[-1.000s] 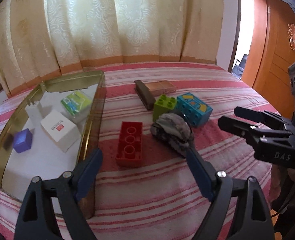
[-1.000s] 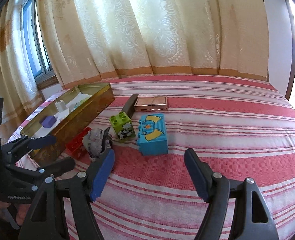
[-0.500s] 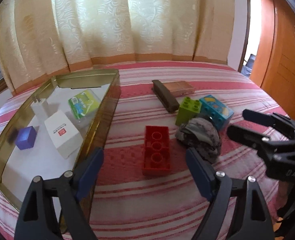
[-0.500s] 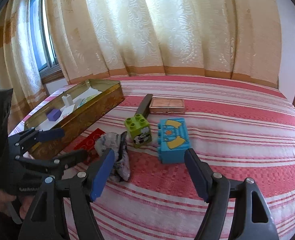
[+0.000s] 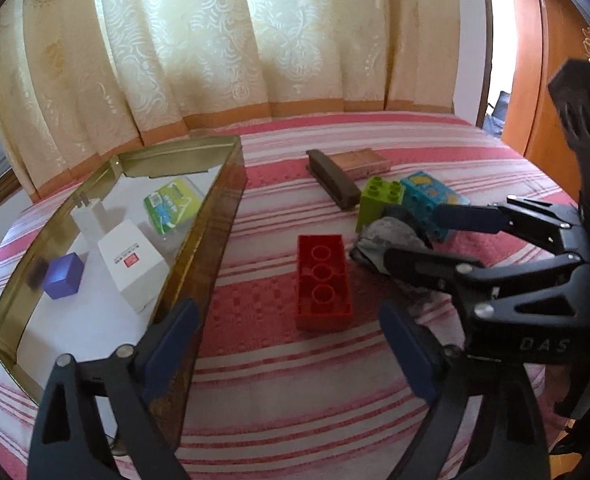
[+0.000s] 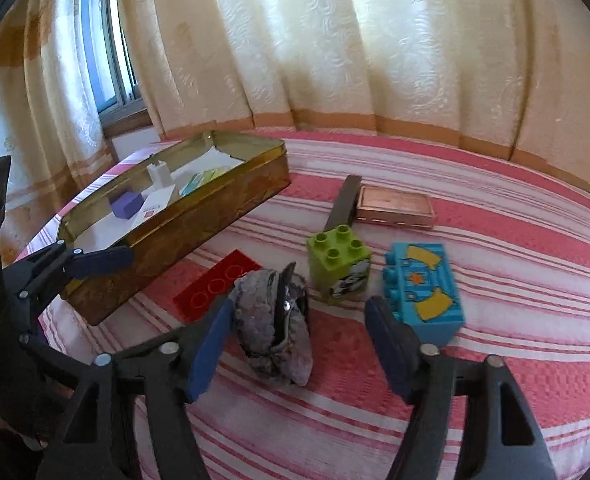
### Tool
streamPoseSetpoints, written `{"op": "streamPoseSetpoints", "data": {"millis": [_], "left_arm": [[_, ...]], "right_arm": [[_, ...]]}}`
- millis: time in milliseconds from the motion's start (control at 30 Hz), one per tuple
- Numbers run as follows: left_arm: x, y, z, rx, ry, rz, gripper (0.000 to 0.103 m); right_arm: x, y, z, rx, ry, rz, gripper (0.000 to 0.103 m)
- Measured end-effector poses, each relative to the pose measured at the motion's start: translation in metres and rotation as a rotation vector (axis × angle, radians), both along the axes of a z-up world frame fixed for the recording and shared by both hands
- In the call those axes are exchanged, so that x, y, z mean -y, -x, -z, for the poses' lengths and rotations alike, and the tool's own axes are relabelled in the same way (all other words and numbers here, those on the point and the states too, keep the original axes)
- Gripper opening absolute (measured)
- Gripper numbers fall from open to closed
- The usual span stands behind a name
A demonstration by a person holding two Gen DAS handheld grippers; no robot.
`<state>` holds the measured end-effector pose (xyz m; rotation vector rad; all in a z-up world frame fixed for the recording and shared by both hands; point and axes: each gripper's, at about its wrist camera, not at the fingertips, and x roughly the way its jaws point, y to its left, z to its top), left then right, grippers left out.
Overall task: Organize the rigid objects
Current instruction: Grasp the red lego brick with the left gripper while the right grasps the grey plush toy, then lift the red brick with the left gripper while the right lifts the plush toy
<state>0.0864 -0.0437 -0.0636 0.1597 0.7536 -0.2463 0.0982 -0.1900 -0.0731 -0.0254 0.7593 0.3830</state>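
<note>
Both grippers gape wide, holding nothing: right gripper (image 6: 295, 344) brackets the grey pouch (image 6: 273, 326); left gripper (image 5: 291, 350) faces the red brick (image 5: 322, 282).

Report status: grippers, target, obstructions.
Left gripper open, empty, facing red brick. Right gripper open around grey furry object, not gripping. Gold tin holds four items. Green brick close beside.

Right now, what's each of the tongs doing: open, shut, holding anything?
Left tongs: open, holding nothing, above the red brick.
Right tongs: open, holding nothing, straddling the grey fuzzy pouch.
</note>
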Motion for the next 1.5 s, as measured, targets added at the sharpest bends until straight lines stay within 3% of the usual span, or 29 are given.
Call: {"op": "streamPoseSetpoints", "data": {"millis": [67, 233, 733, 833, 1000, 1167, 1300, 1433, 1500], "left_arm": [[0.001, 0.000, 0.000, -0.001, -0.001, 0.003, 0.095], [0.001, 0.001, 0.000, -0.001, 0.003, 0.003, 0.095], [0.003, 0.000, 0.002, -0.008, -0.014, 0.004, 0.098], [0.002, 0.000, 0.001, -0.012, 0.003, 0.010, 0.098], [0.001, 0.002, 0.000, -0.006, 0.014, 0.008, 0.098], [0.008, 0.003, -0.004, 0.006, 0.019, 0.024, 0.098], [0.022, -0.003, -0.004, 0.003, 0.000, 0.051, 0.096], [0.032, -0.017, -0.001, -0.024, -0.020, 0.073, 0.077], [0.033, -0.027, 0.004, -0.062, -0.008, 0.075, 0.074]], "right_arm": [[0.001, -0.007, 0.006, -0.054, -0.029, -0.015, 0.057], [0.004, -0.003, 0.005, -0.039, -0.014, -0.002, 0.057], [-0.008, -0.027, 0.018, -0.139, 0.007, -0.067, 0.057], [-0.009, -0.029, 0.018, -0.135, 0.016, -0.080, 0.046], [-0.007, -0.015, 0.008, -0.067, -0.014, -0.097, 0.044], [0.007, 0.005, -0.008, 0.066, -0.023, -0.009, 0.044], [0.021, 0.010, -0.013, 0.102, -0.036, 0.082, 0.044], [0.033, 0.011, -0.016, 0.118, -0.074, 0.127, 0.044], [0.035, 0.012, -0.017, 0.126, -0.080, 0.135, 0.044]]}}
